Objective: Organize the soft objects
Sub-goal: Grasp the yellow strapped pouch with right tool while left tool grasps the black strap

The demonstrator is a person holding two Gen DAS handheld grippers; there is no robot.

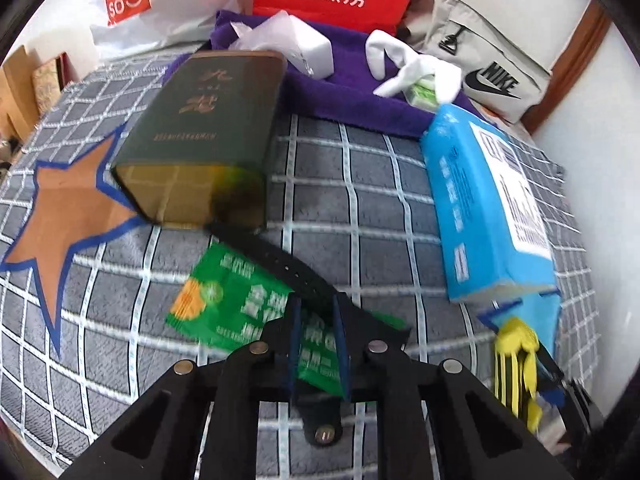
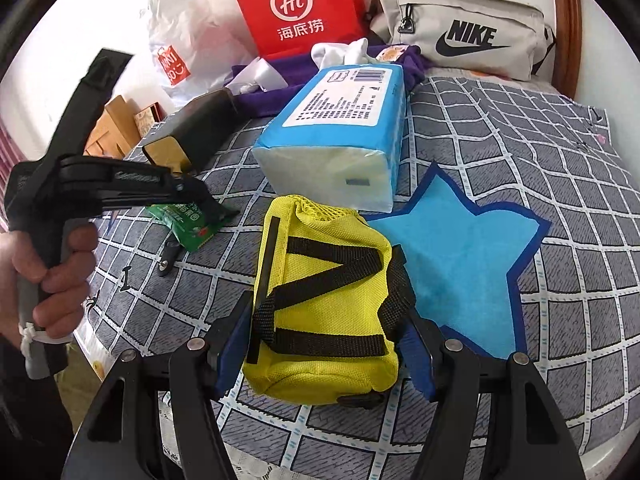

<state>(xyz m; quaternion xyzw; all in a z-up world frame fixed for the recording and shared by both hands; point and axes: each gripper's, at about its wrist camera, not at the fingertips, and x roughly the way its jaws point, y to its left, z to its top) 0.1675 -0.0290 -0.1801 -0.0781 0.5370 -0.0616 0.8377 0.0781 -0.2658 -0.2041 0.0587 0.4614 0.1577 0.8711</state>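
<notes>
- Your left gripper has its fingers drawn in close on the green sachet, which passes between the blue pads, one on each side; it lies on the grey checked bed cover beside a black strap
- Your right gripper holds the yellow pouch across its width, a blue pad pressing each side, the fingers standing fairly wide around it; the pouch rests on the cover with its mesh end pointing away from you
- Your hand on the left gripper's handle shows at the left edge of the right view
- Just right of the pouch lies a light blue star patch; an orange star patch lies left of the sachet
- Behind the pouch, touching its far end, sits the blue tissue pack
- A dark green box lies beyond the sachet
- Farther back a purple cloth carries white socks
- At the wall stand a red bag, a white plastic bag and a grey Nike bag
</notes>
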